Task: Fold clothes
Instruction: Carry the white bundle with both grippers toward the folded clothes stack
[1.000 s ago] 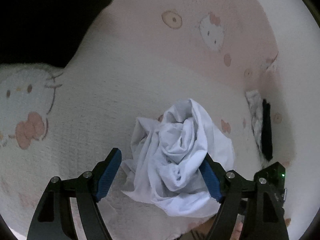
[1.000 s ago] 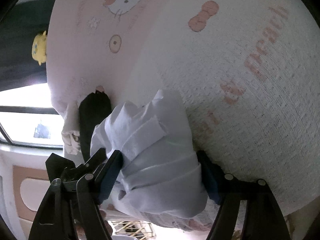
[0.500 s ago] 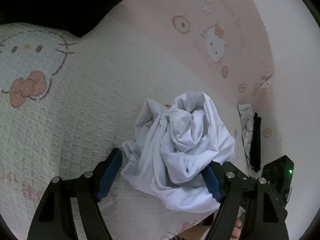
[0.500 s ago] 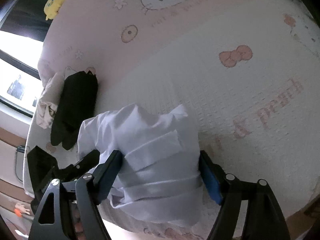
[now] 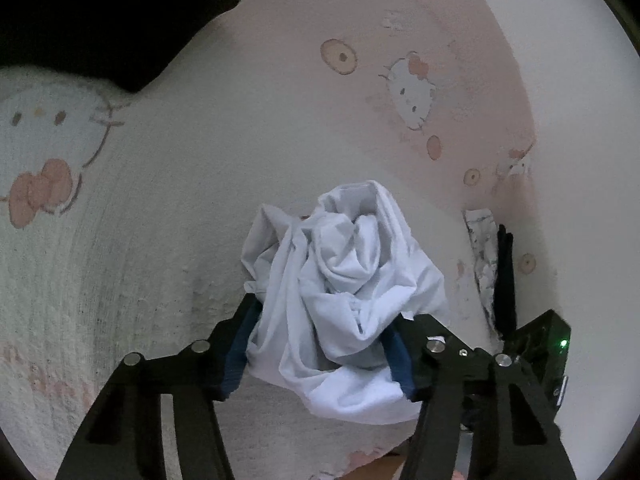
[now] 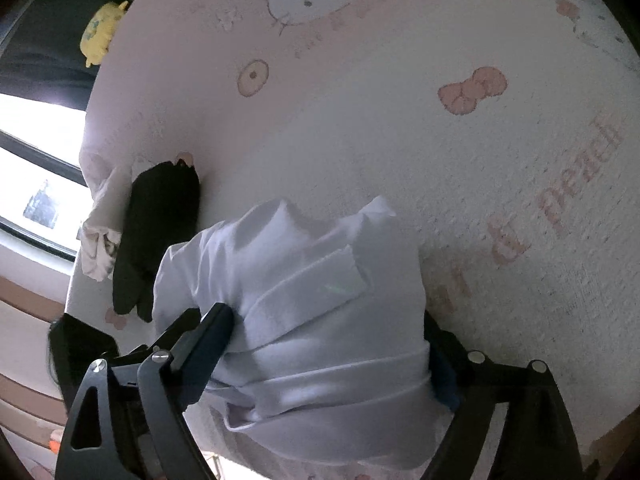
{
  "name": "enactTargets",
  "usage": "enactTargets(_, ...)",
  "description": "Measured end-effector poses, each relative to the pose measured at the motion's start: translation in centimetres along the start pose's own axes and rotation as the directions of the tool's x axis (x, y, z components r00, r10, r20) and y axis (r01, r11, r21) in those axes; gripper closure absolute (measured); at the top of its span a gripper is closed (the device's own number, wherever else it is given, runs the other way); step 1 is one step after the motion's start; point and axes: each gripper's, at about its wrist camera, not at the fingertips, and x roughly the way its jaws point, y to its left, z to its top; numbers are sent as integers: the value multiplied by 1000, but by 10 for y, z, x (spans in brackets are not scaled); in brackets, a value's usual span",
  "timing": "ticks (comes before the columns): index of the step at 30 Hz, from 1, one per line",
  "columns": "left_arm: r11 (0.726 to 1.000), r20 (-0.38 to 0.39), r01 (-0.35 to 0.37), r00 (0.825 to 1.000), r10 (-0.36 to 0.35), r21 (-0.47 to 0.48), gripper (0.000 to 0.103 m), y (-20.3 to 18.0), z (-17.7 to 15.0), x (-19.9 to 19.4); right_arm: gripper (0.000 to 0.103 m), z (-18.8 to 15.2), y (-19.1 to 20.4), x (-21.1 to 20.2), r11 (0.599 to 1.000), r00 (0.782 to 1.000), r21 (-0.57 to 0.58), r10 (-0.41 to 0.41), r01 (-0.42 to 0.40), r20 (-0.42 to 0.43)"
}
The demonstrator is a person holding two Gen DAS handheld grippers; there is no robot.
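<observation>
A crumpled white garment (image 5: 344,288) lies bunched on a pink and white cat-print blanket (image 5: 160,208). My left gripper (image 5: 320,344) has its blue-padded fingers (image 5: 240,344) pressed into both sides of the bunch, shut on it. In the right wrist view the same white garment (image 6: 312,320) fills the gap of my right gripper (image 6: 328,344), whose jaws stand wide apart around it. Its right finger is partly hidden by cloth. The two grippers face the bunch from opposite sides.
A folded black garment (image 6: 160,232) and a pale patterned cloth (image 6: 100,240) lie side by side near the blanket's (image 6: 480,200) edge. A yellow plush toy (image 6: 100,32) sits beyond the bed. A window (image 6: 36,184) is at the left.
My left gripper's fingers have closed inward onto the white bunch. The right gripper stays wide apart around the cloth, and both views have shifted slightly.
</observation>
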Motion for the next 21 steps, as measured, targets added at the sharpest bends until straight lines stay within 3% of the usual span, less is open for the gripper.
enactTargets(4, 1000, 20, -1, 1000, 1, 16, 55, -5, -1, 0, 22, 2, 0, 0, 1000, 1000, -3, 1, -1, 10)
enactTargets(12, 994, 62, 60, 996, -67, 96, 56, -36, 4, -19, 28, 14, 8, -18, 995, 993, -46, 92, -88, 74)
enactTargets(16, 989, 82, 135, 987, -140, 67, 57, -52, 9, -31, 29, 24, 24, -49, 989, 988, -132, 85, -67, 130)
enactTargets(21, 980, 142, 178, 972, -189, 83, 57, -78, 13, -57, 29, 43, 63, -67, 974, 977, -216, 109, -68, 183)
